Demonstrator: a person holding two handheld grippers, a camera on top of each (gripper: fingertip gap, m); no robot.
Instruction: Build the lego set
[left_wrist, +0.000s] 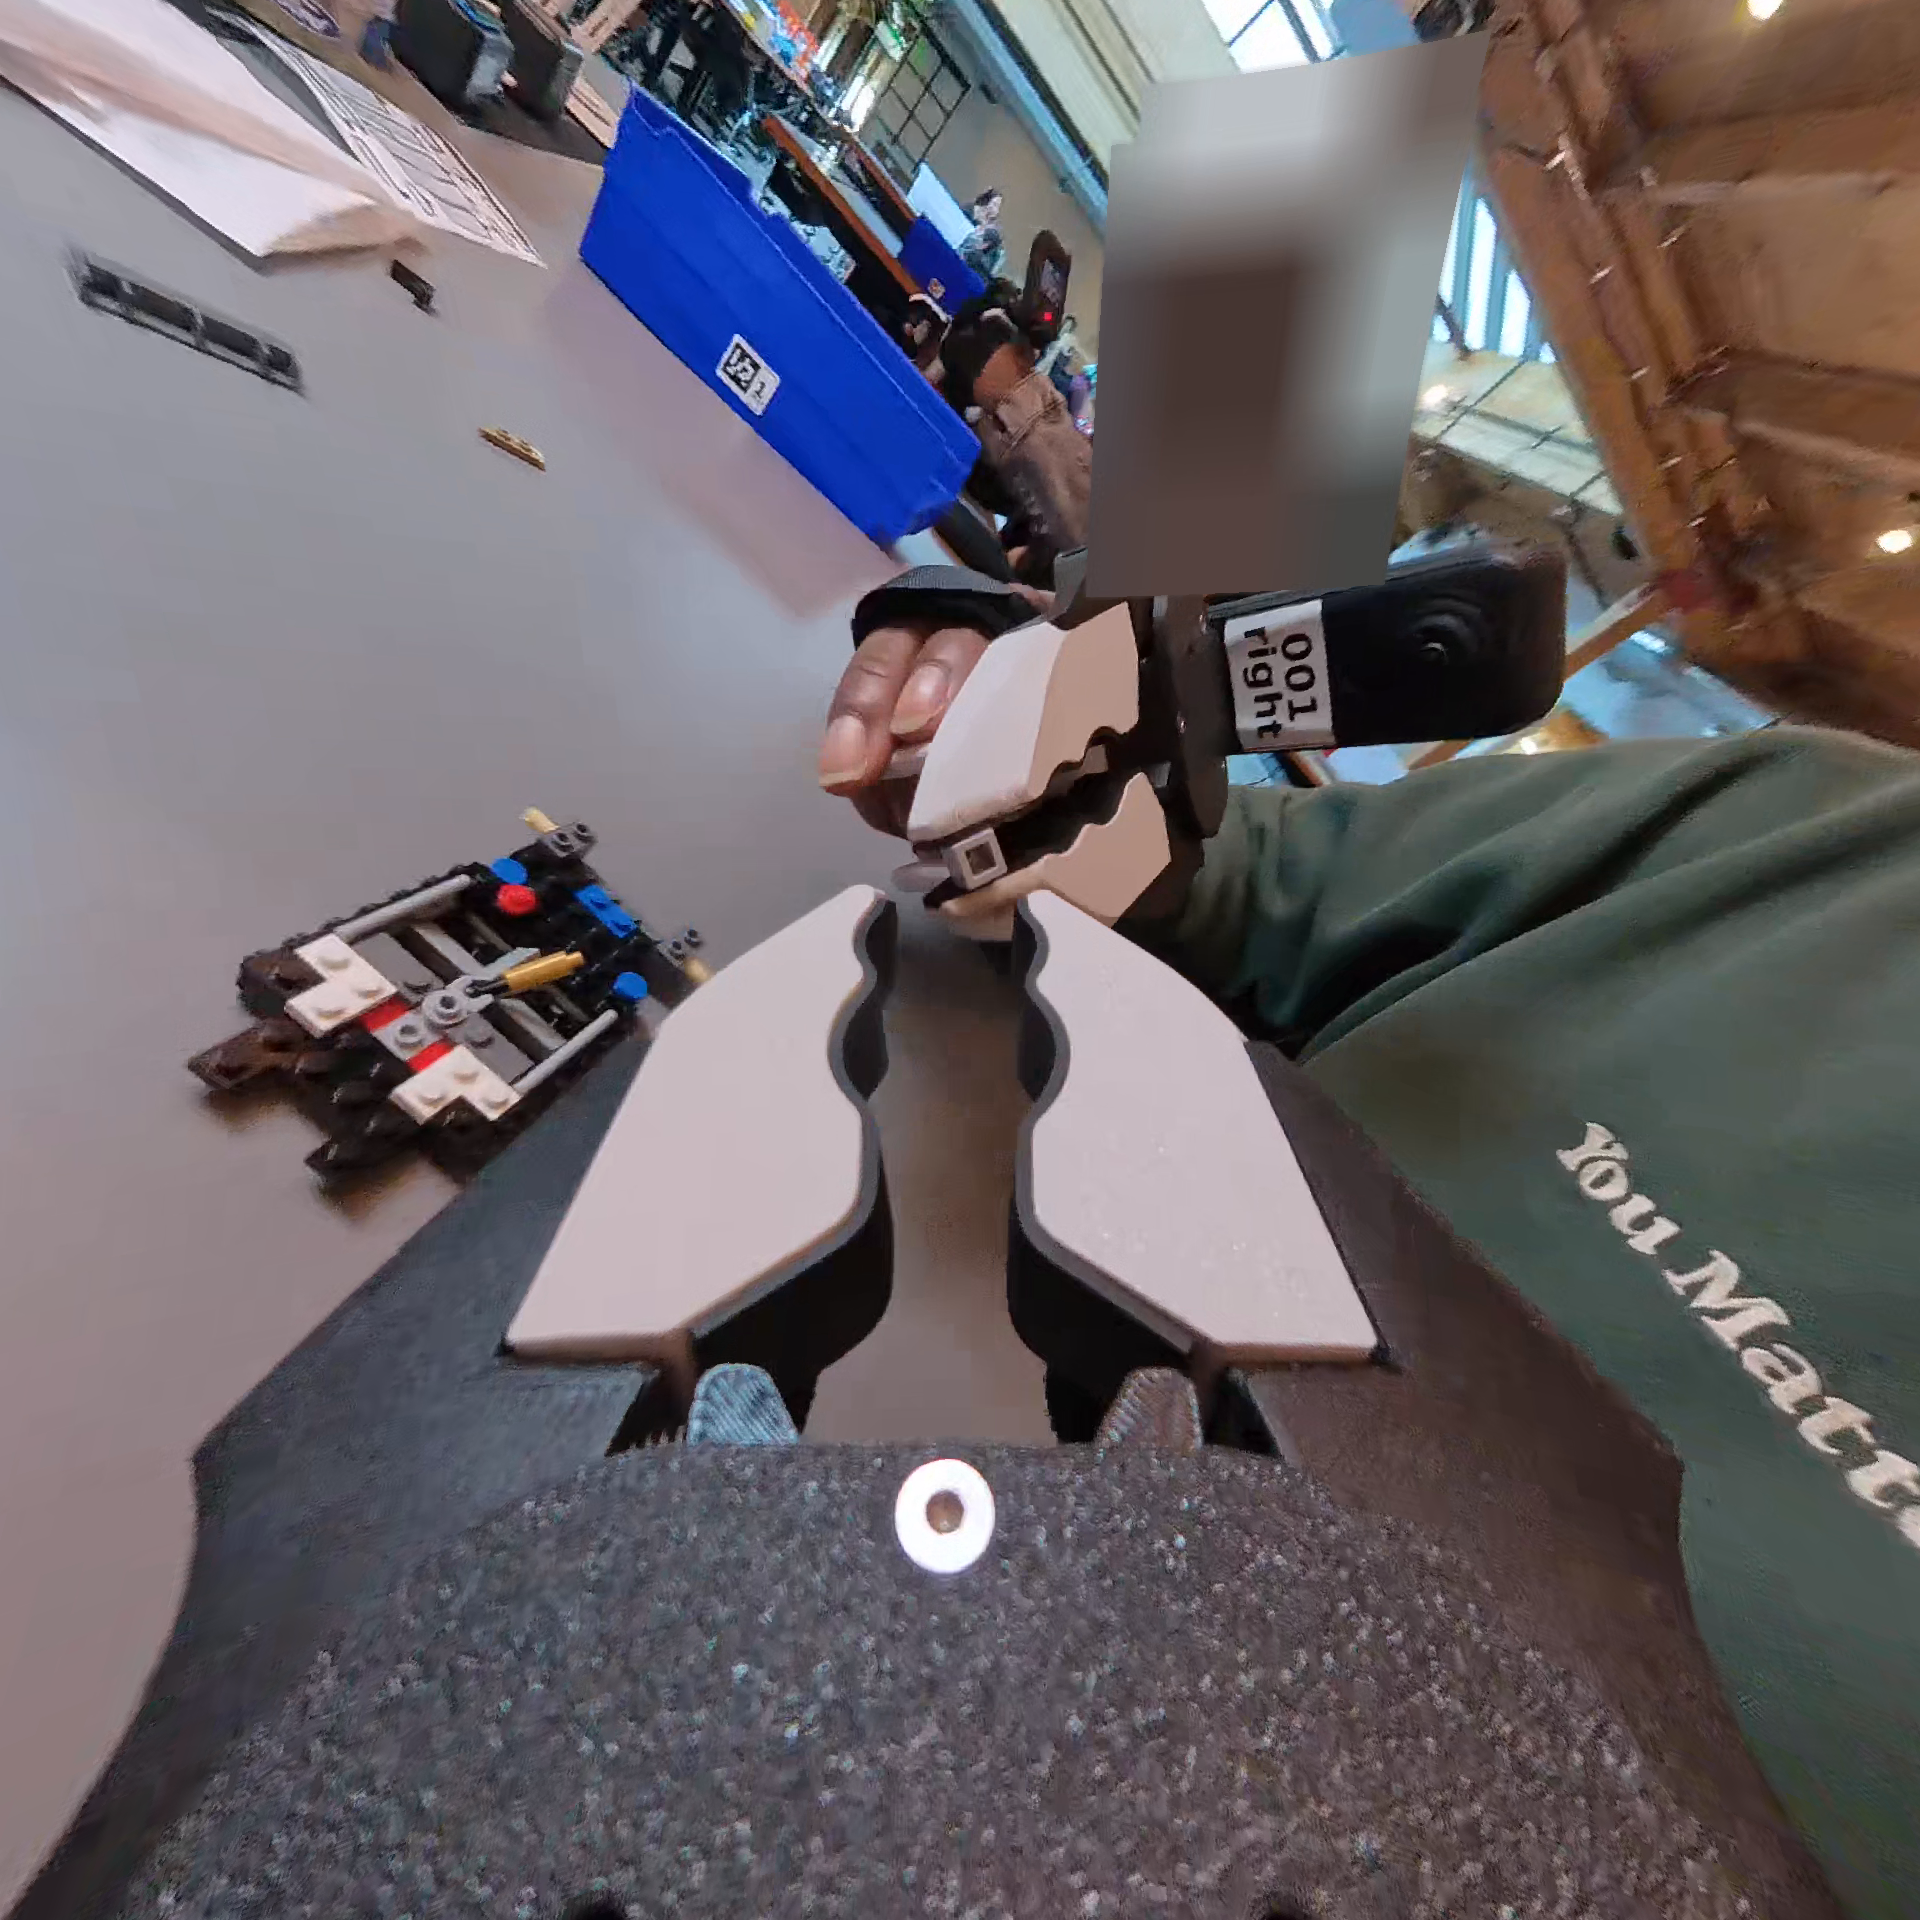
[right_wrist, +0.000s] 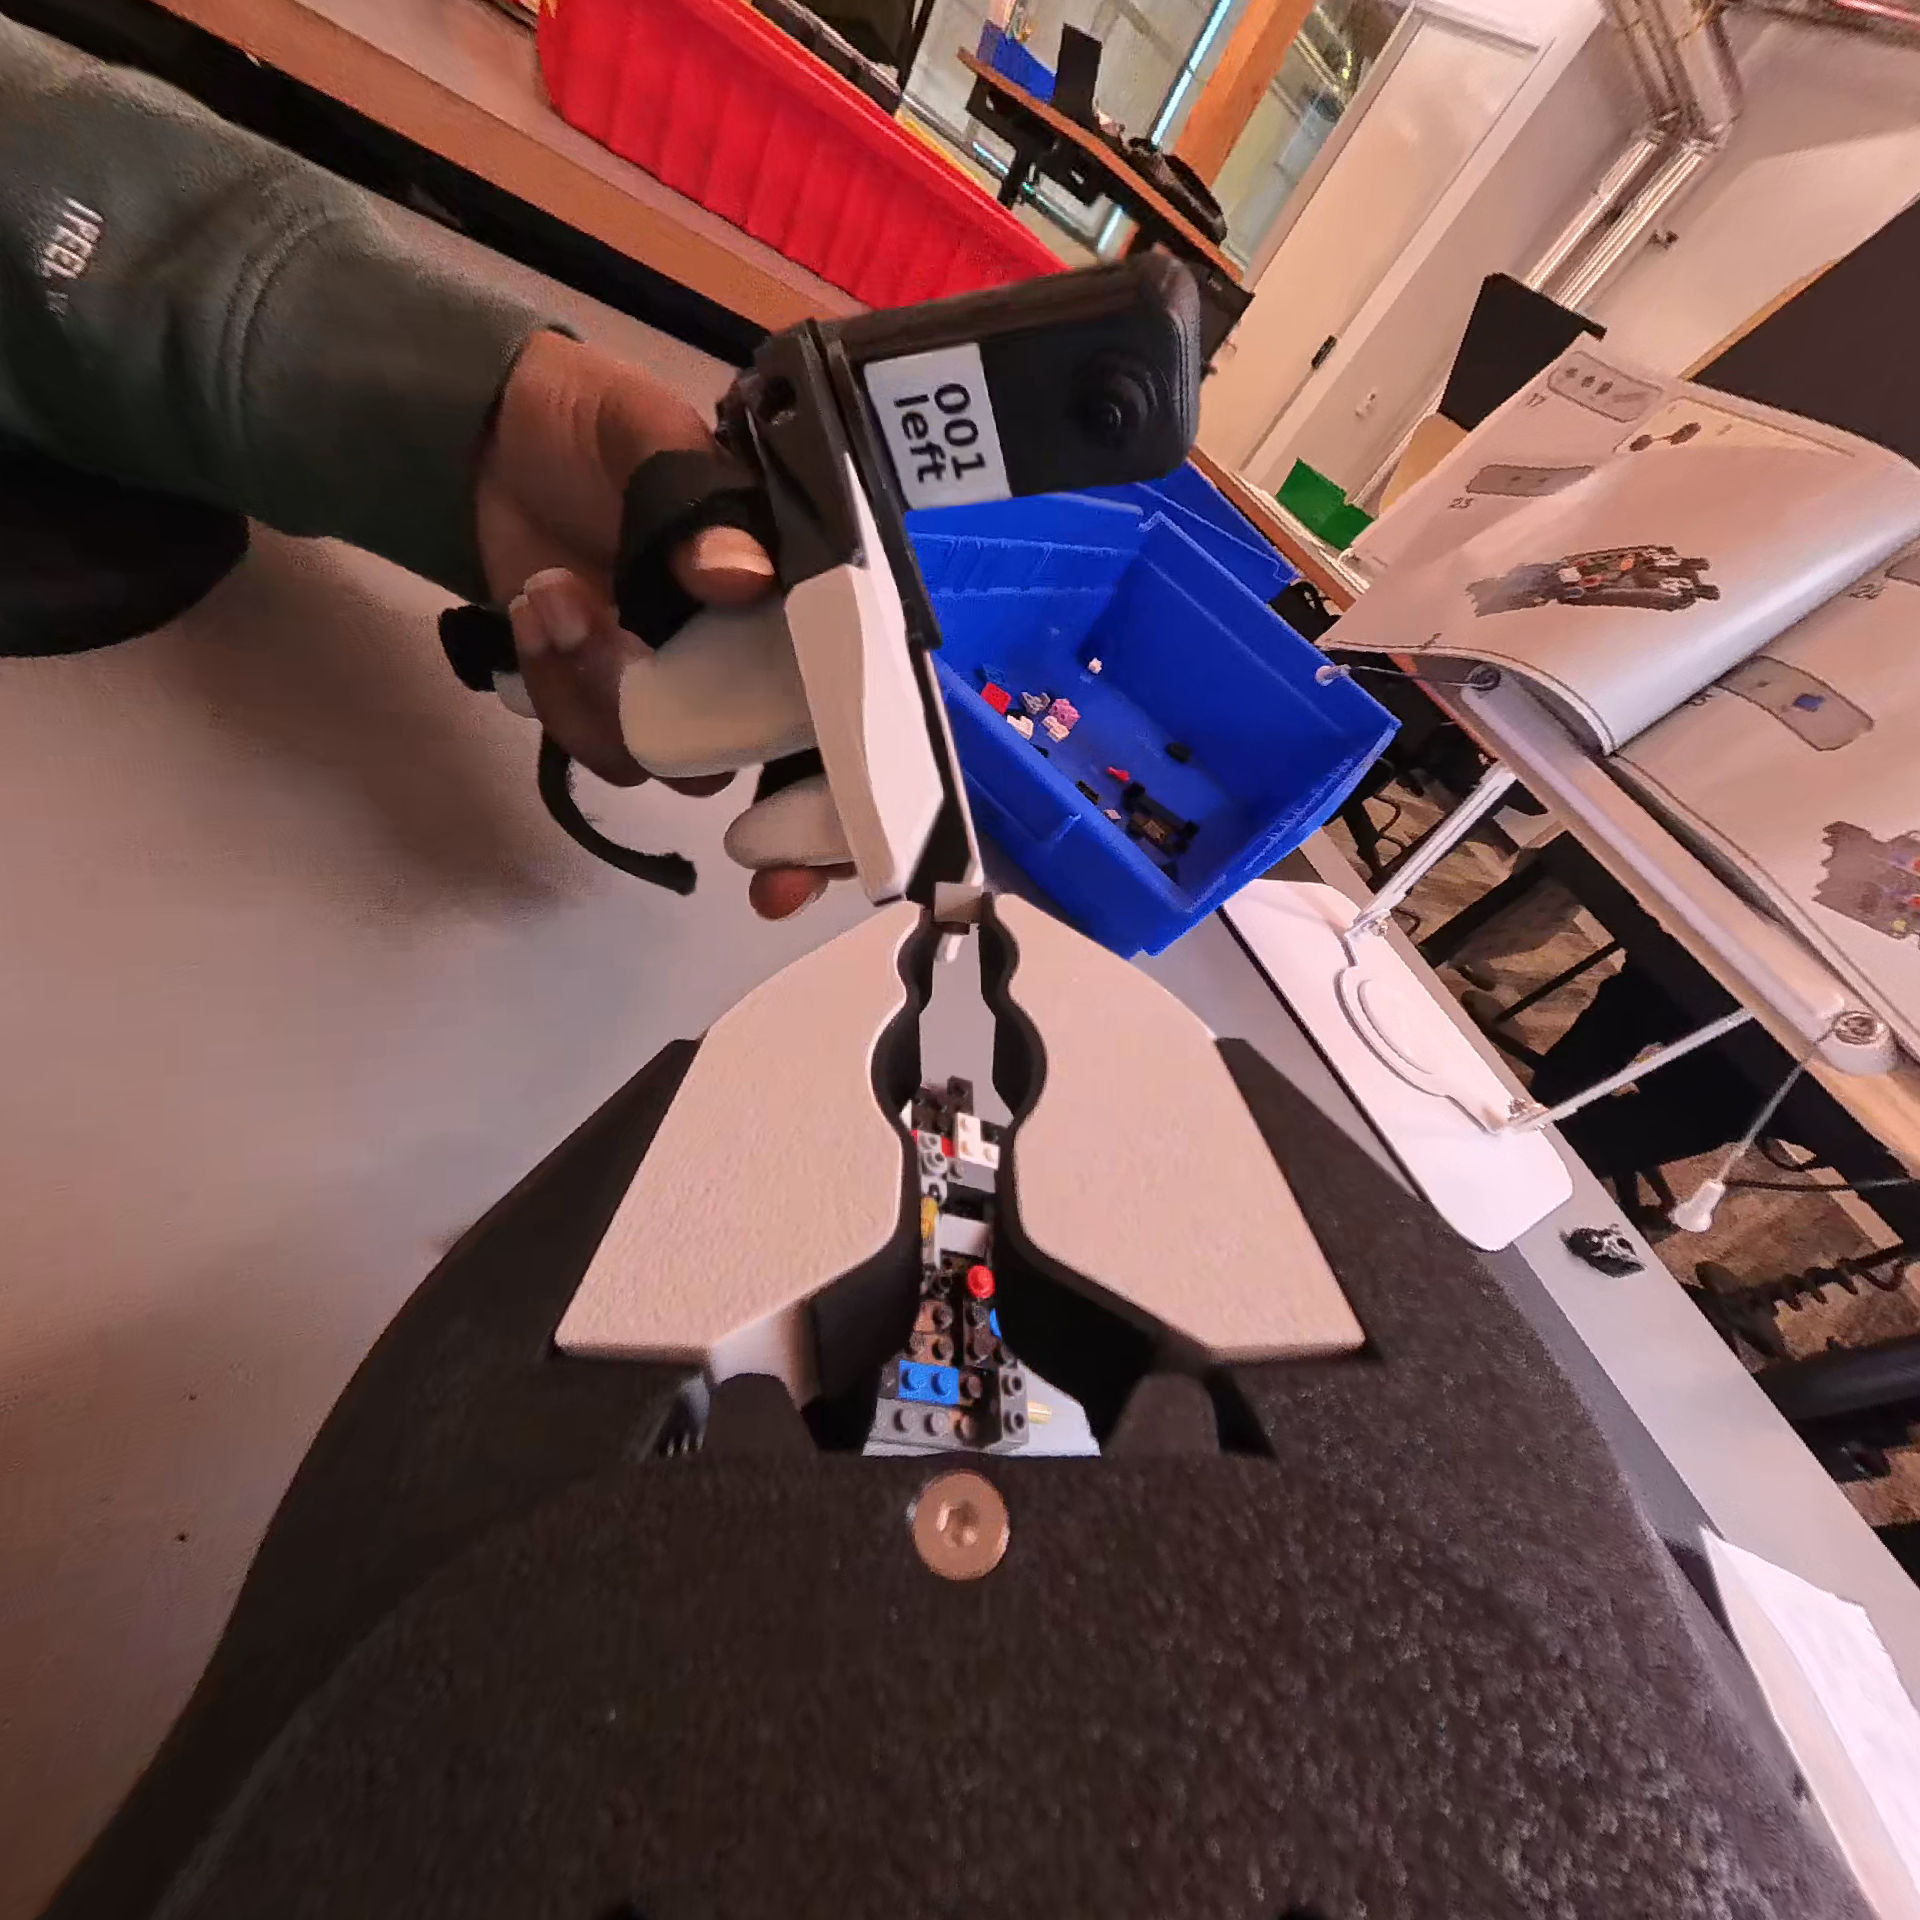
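1. To the left of the left gripper (left_wrist: 954, 912), a flat brick model (left_wrist: 436, 997) lies on the grey table (left_wrist: 312, 623). It is mostly black, with white plates, red and blue studs, grey rods and a gold pin. Many of its studs are bare.
2. Farther off to the left a small tan piece (left_wrist: 512, 447) lies alone, well apart from the model.
3. Ahead and to the left stands a blue bin (left_wrist: 769, 353). The right wrist view shows a few loose bricks on its floor.
4. The left gripper's fingers are spread with nothing between them. Their tips hover above the table, just short of the right gripper (right_wrist: 956, 920).
5. The right gripper is clamped on a small grey square brick (left_wrist: 977, 859). This brick is held in the air between the two grippers' tips, not on the model.
6. To the right of the right gripper, an open instruction booklet (right_wrist: 1662, 540) rests on a wire stand.
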